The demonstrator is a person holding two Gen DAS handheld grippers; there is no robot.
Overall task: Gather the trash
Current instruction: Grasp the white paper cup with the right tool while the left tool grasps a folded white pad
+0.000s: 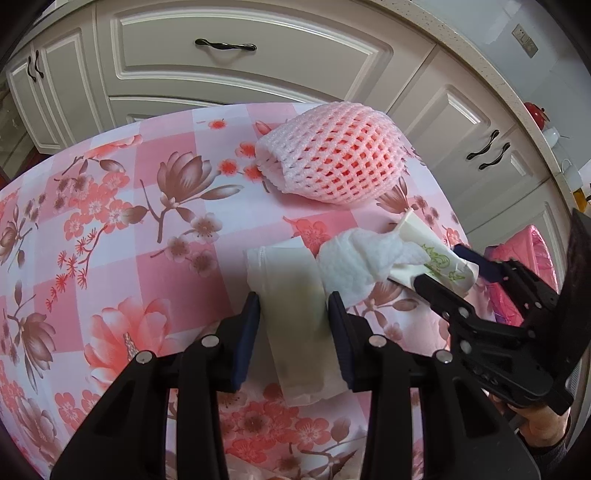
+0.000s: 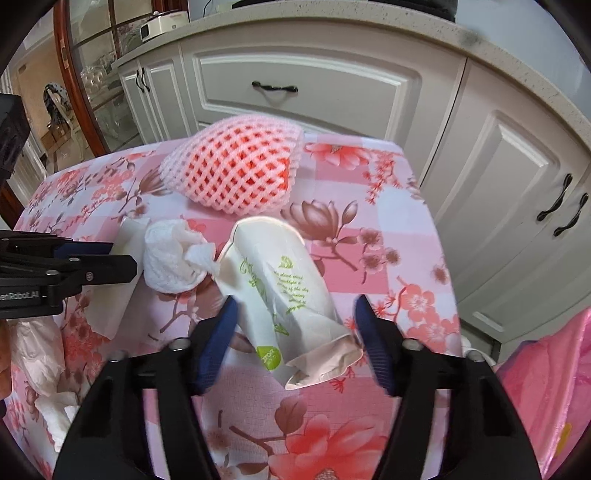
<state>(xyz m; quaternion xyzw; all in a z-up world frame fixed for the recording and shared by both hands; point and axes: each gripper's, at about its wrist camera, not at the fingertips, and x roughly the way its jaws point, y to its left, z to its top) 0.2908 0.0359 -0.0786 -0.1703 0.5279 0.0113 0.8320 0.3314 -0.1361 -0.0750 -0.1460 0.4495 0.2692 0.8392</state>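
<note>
pink floral tablecloth still carries all the trash: foam fruit net, crumpled tissue, and two flattened paper cups. left gripper is clamped on the plain paper cup; right gripper straddles the printed paper cup, pads seemingly not yet pressing. nothing looks binned so far; pink bin bag waits beside the table.

Table covered by a pink-and-white checked cloth printed with blossoms and brown magnolia buds. Beyond its far edge — cream panelled cabinets with dark curved handles, under a speckled pale countertop. On that countertop, right end in the left view: a red-lidded pot and a white cup. Far left in the right view — a wood-framed glass cabinet.
</note>
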